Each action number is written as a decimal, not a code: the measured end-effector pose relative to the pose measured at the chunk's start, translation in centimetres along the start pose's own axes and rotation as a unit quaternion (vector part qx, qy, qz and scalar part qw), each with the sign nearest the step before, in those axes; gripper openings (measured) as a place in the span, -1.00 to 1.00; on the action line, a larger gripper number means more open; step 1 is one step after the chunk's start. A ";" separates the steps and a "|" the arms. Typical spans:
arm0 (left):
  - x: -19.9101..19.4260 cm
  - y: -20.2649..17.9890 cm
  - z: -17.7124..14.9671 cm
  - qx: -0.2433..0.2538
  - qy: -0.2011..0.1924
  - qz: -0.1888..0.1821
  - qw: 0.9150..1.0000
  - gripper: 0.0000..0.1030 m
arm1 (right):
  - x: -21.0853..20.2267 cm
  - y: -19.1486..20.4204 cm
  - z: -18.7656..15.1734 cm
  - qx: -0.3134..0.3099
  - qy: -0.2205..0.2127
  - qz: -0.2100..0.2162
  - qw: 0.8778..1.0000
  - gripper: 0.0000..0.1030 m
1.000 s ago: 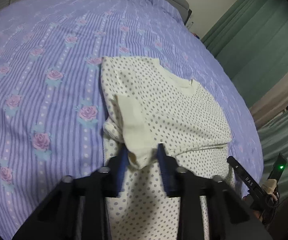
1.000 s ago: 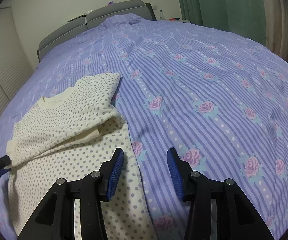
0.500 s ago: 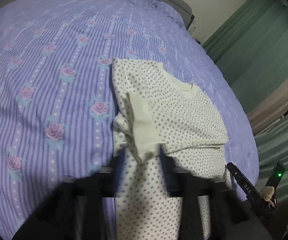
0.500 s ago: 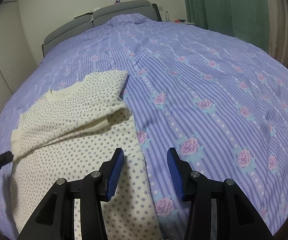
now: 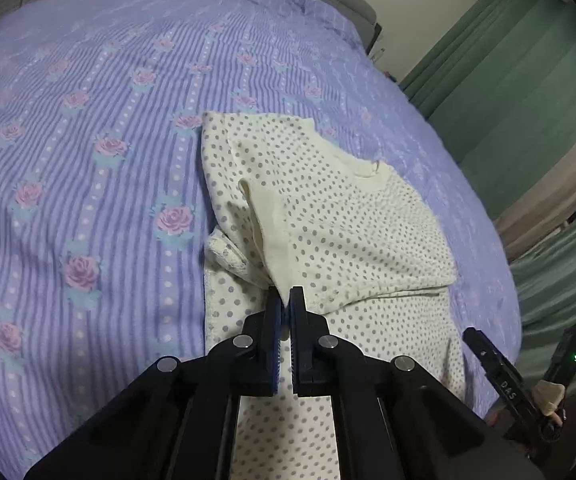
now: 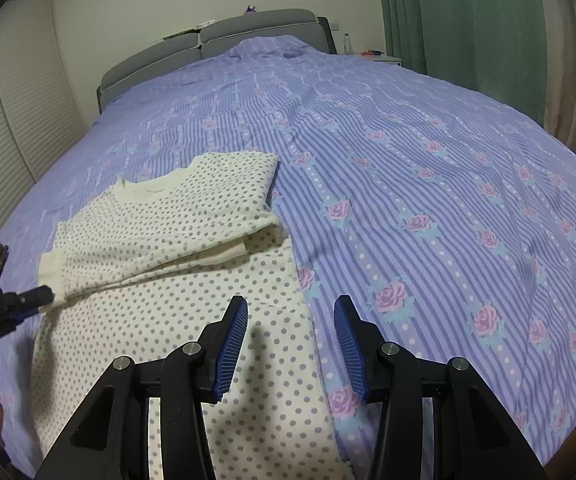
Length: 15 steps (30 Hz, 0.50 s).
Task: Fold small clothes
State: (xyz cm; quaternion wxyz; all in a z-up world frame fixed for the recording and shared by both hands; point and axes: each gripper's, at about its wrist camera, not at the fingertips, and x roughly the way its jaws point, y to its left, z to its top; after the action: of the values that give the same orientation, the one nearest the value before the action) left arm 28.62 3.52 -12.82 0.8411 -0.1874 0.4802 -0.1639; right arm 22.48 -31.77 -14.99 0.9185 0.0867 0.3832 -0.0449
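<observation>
A cream long-sleeved top with grey dots (image 5: 348, 216) lies flat on the bed, both sleeves folded across its body. My left gripper (image 5: 286, 295) is shut on the plain cream sleeve cuff (image 5: 271, 236). In the right wrist view the top (image 6: 175, 240) lies at the left, and the left gripper (image 6: 37, 296) pinches the cuff (image 6: 49, 266) at the far left. My right gripper (image 6: 291, 312) is open and empty, low over the top's right side edge.
The bed carries a purple striped cover with roses (image 6: 428, 184). A grey headboard (image 6: 215, 40) stands at the far end. Green curtains (image 6: 468, 16) hang on the right, and a white slatted door (image 6: 3, 128) is at the left.
My left gripper's jaws, open around the sleeve cuff a second ago, have shut on it. My right gripper has drawn back a little and stays open.
</observation>
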 end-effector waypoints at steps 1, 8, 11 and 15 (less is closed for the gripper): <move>-0.4 0.1 -0.1 0.005 -0.003 0.002 1.000 -0.89 | -0.1 0.0 0.0 -0.001 0.000 0.000 1.000 -0.12; 0.0 0.6 -0.1 0.007 0.016 0.038 0.999 -0.77 | -0.9 0.2 -0.6 -0.006 0.001 0.002 1.000 -0.12; -0.4 0.8 0.0 0.007 0.008 0.062 0.998 -0.48 | -1.1 0.2 -0.8 -0.010 0.001 -0.003 1.000 -0.12; -3.1 -0.4 -1.3 0.043 -0.020 0.091 0.995 0.03 | -2.4 -0.2 -1.1 -0.009 0.000 -0.004 1.000 -0.12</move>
State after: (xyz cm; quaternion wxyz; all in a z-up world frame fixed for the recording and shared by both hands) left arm 26.00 4.41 -10.94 0.8694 -0.1097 0.4707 -0.1030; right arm 20.01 -31.74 -14.09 0.9191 0.0770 0.3837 -0.0453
